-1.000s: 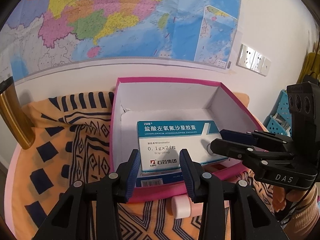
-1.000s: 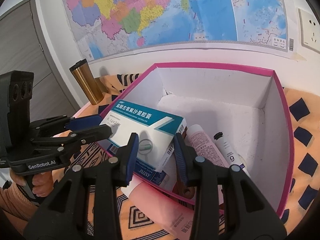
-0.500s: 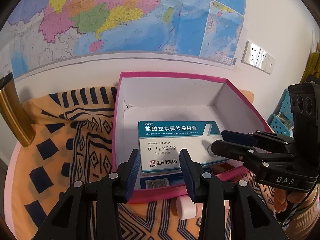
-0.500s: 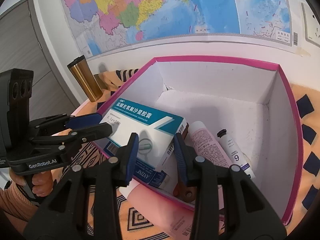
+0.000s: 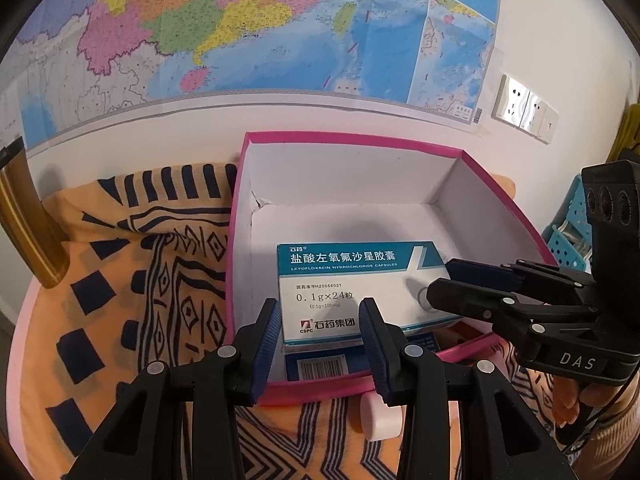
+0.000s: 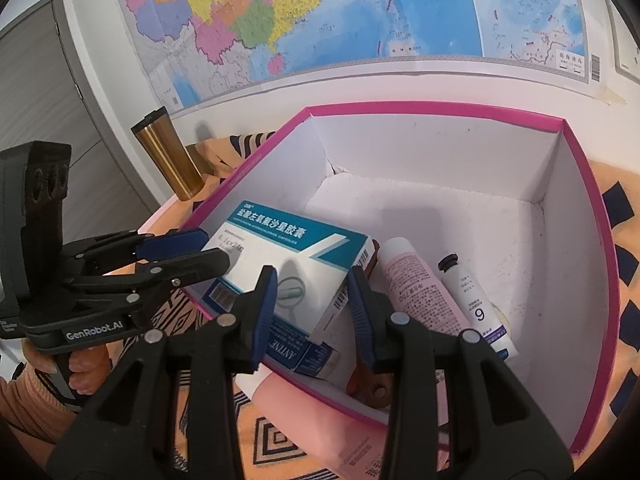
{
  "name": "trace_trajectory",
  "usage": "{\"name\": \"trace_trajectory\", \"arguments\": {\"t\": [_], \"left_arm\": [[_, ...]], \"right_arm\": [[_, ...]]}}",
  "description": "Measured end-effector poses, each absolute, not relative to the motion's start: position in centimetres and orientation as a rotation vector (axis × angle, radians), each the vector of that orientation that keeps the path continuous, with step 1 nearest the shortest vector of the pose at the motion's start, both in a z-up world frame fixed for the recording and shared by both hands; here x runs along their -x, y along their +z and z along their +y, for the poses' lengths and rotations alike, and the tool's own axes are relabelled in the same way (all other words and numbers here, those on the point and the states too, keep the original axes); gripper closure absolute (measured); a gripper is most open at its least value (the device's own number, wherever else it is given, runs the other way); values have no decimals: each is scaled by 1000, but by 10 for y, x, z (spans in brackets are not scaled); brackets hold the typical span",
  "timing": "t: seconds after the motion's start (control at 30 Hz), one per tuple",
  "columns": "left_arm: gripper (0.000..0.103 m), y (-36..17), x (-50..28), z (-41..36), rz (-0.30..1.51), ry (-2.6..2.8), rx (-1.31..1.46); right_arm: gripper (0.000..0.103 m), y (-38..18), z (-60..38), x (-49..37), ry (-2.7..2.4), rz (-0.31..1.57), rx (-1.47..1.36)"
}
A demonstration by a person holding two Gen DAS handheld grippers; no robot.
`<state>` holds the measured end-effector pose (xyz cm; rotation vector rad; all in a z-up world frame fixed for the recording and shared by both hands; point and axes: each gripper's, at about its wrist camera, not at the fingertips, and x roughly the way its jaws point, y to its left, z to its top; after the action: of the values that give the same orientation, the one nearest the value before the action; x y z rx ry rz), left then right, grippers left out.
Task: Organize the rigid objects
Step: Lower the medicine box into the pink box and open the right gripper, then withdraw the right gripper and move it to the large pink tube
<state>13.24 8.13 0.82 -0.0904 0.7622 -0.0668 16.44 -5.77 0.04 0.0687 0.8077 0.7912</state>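
Observation:
A pink box with white inside stands on the patterned cloth. In it a teal-and-white medicine box lies on a dark blue box, beside a pink tube, a small white tube and a brown tool. My left gripper is open at the box's near wall, its pads either side of the medicine box's near end. My right gripper is open over the box's corner. A pink bottle lies outside the box.
A gold tumbler stands at the table's left edge by the wall. A map hangs on the wall behind the box. A blue basket is at the far right. The orange patterned cloth covers the table.
Both grippers have drawn back slightly and tilted up, so more of the box's inside shows. The medicine box has not moved.

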Motion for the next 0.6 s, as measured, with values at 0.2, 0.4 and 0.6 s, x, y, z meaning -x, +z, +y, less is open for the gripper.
{"name": "trace_trajectory", "arguments": {"t": [0.2,0.4,0.6], "left_arm": [[63,8,-133,79,759,-46,70],[56,11,-131,78,750,-40,76],[55,18,-117,76,707,-34,62]], "right_arm": [[64,-1,-55,-167,793,822,-66],[64,-10,-51,-172,809,865,-81],[64,-12,-54,-169,810,863,-103]]}}
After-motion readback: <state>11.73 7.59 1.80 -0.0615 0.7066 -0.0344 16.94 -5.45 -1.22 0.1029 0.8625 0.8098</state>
